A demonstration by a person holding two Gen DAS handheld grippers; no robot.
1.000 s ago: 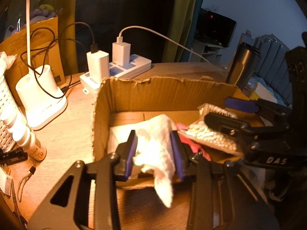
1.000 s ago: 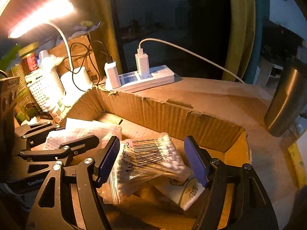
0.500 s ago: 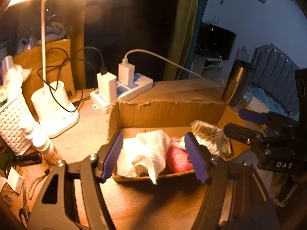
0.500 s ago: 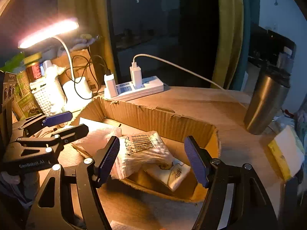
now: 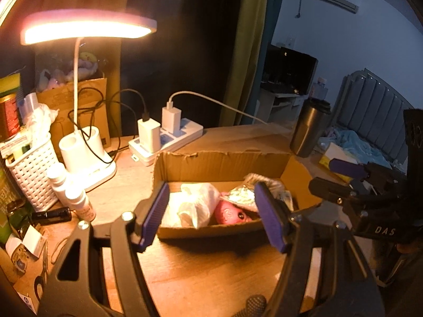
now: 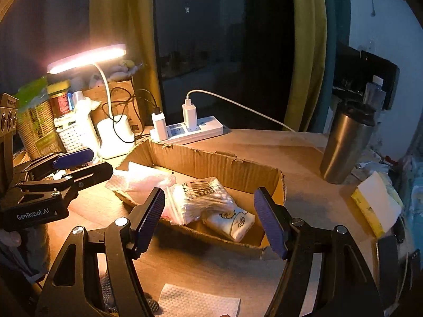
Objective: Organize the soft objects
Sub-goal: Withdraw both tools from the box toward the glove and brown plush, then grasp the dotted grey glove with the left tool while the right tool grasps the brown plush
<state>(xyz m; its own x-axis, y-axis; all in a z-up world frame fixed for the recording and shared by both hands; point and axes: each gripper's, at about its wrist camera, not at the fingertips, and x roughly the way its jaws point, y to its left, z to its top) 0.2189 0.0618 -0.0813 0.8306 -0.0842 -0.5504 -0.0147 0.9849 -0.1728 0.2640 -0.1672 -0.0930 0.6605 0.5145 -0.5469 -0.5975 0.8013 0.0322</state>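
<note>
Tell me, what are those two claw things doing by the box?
A person holds a claw in each hand, tidying soft things into the cardboard box. The left claw has just opened and dropped the white tissue in, beside the pink toy and the bag of cotton swabs. The right claw is open too. Both are empty, hovering in front of the box.

Wrist views — near, downward, sharing cardboard box (image 5: 222, 163)

Left gripper (image 5: 214, 216) open (jaws empty); right gripper (image 6: 211, 219) open.
</note>
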